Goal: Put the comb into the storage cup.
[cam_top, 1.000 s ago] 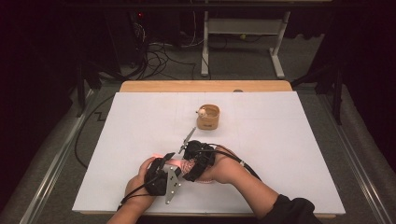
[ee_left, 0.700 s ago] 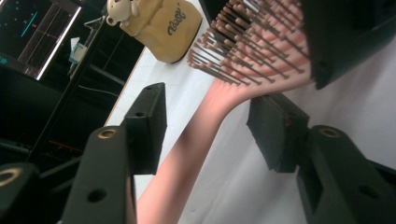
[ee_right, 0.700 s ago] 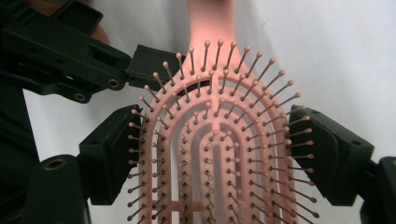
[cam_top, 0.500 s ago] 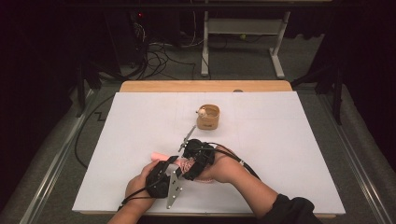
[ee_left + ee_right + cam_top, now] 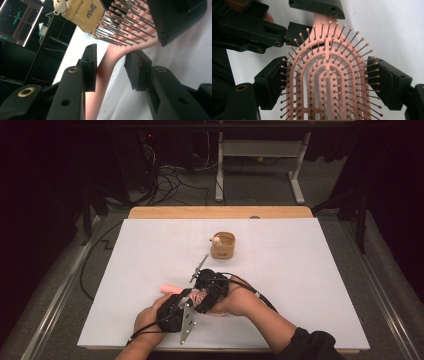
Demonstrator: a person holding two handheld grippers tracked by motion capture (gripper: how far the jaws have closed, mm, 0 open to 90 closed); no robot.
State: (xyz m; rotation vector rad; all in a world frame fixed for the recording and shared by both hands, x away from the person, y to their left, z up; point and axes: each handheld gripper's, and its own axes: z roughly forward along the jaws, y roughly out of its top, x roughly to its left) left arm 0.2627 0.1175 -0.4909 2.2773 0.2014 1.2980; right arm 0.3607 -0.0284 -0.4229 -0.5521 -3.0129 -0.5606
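A pink hairbrush (image 5: 327, 75) lies bristles up, low over the white table top (image 5: 310, 285). My right gripper (image 5: 327, 82) is shut on its head, one jaw against each side. In the high view the right gripper (image 5: 204, 295) sits near the front edge, with the brush's handle tip (image 5: 167, 287) sticking out to the left. My left gripper (image 5: 111, 67) straddles the handle (image 5: 110, 60), open, with a small gap on each side. From the right gripper view, the left gripper (image 5: 312, 18) brackets the neck of the brush.
A small tan wooden cup (image 5: 223, 246) with a white figure (image 5: 216, 240) on its rim stands behind the hands at mid-table, and shows in the left gripper view as the cup (image 5: 85, 12). Both hands crowd the front edge. Cables and a desk frame lie beyond the table.
The pink handle tip now shows a little farther out on the left. Both hands have barely shifted.
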